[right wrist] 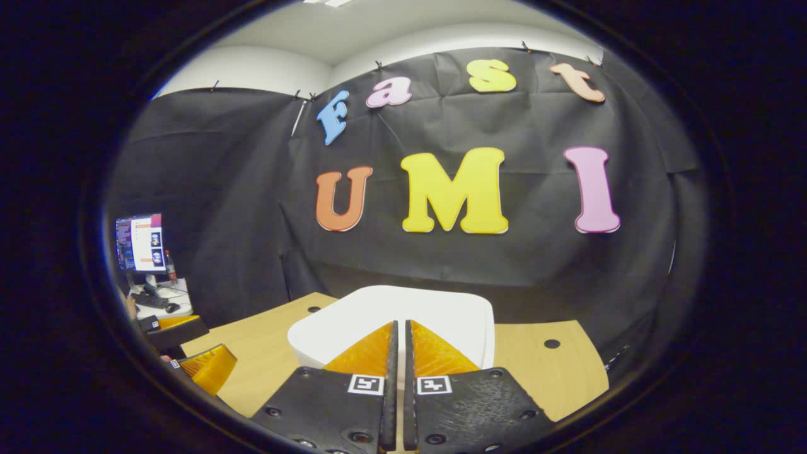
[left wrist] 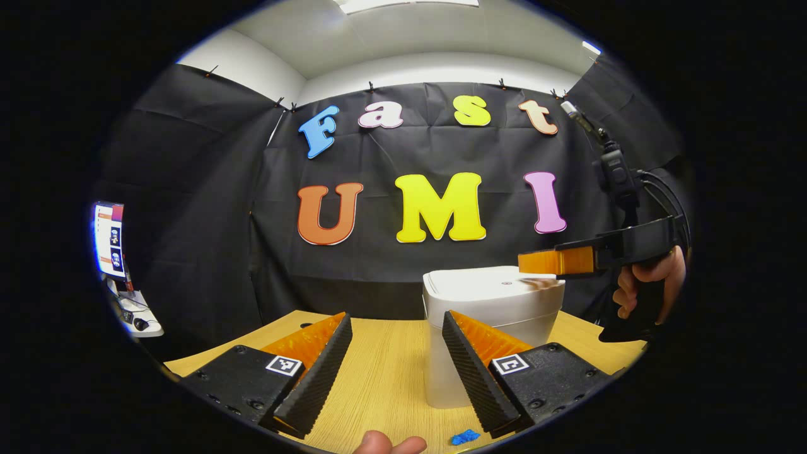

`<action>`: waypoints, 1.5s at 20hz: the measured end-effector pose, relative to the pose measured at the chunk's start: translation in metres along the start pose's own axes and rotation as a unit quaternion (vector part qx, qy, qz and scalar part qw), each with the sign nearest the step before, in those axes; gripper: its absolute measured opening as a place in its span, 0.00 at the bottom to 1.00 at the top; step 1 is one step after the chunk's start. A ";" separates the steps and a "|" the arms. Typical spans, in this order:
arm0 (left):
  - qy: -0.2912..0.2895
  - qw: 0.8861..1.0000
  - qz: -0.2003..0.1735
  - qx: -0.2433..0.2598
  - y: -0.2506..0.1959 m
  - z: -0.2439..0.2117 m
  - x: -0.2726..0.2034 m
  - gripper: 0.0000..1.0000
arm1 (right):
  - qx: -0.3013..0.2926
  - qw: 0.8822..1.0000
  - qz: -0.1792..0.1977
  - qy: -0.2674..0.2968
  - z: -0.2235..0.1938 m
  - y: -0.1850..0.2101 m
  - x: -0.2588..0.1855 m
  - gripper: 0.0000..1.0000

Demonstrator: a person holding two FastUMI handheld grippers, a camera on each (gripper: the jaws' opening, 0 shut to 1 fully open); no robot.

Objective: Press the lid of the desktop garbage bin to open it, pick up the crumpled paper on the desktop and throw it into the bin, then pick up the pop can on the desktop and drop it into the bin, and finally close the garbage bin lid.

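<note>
Left gripper view: a wooden table [left wrist: 384, 372] is backed by black cloth under a white ceiling. The bin [left wrist: 488, 328] stands upright, lid [left wrist: 492, 284] shut, beyond the widely parted fingers of the left gripper [left wrist: 397, 334]. The right gripper [left wrist: 526, 261] is held over the lid.

Right gripper view: the right gripper [right wrist: 398, 325], fingers nearly closed on nothing, is poised above the lid [right wrist: 391, 315]; a monitor [right wrist: 140, 242] is seen at left.

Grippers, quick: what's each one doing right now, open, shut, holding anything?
Left gripper: open, holding nothing, low over the table facing the bin.
Right gripper: shut, holding nothing, tips just over the closed lid.
</note>
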State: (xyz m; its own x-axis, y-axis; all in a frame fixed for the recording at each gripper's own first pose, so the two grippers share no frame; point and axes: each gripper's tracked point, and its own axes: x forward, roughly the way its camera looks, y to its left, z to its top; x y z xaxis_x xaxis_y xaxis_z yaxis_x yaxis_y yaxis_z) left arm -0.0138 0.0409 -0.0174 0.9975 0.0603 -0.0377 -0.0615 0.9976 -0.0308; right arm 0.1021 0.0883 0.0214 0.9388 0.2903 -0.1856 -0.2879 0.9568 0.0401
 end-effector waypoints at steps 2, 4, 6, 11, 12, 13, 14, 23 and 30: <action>0.002 1.000 0.001 0.000 0.002 -0.001 0.001 0.94 | 0.004 1.000 0.001 0.014 -0.005 -0.004 0.006 0.04; 0.004 1.000 0.001 -0.002 0.002 -0.003 0.002 0.94 | 0.000 1.000 0.003 0.025 -0.006 -0.004 0.008 0.05; 0.007 1.000 -0.002 -0.008 0.000 -0.007 0.004 0.94 | -0.023 0.998 0.014 0.049 -0.011 0.000 0.010 0.06; 0.015 1.000 -0.013 -0.012 -0.011 -0.012 0.005 0.94 | -0.043 0.997 0.027 0.052 -0.013 -0.002 0.007 0.01; 0.016 1.000 -0.015 -0.011 -0.013 -0.014 0.004 0.94 | -0.048 0.998 0.026 0.034 -0.009 -0.003 0.006 0.01; 0.016 1.000 -0.017 -0.009 -0.015 -0.014 0.004 0.94 | -0.047 0.999 0.020 0.018 -0.002 -0.004 0.006 0.01; 0.013 1.000 -0.016 -0.010 -0.017 -0.013 0.003 0.94 | -0.047 0.999 -0.002 0.004 0.000 -0.015 0.000 0.05; 0.002 0.999 -0.021 -0.028 -0.035 -0.009 -0.007 0.94 | 0.033 0.993 -0.035 -0.110 0.040 -0.047 -0.052 0.98; 0.020 0.999 -0.020 -0.025 -0.040 -0.027 -0.014 0.94 | 0.027 0.988 -0.060 -0.137 0.012 -0.056 -0.088 0.95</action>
State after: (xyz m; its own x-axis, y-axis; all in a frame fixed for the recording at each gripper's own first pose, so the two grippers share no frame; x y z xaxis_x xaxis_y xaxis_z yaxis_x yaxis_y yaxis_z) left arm -0.0268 -0.0010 -0.0426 0.9970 0.0180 -0.0747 -0.0242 0.9962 -0.0835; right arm 0.0377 0.0091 0.0472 0.9836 0.1614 0.0801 -0.1683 0.9819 0.0874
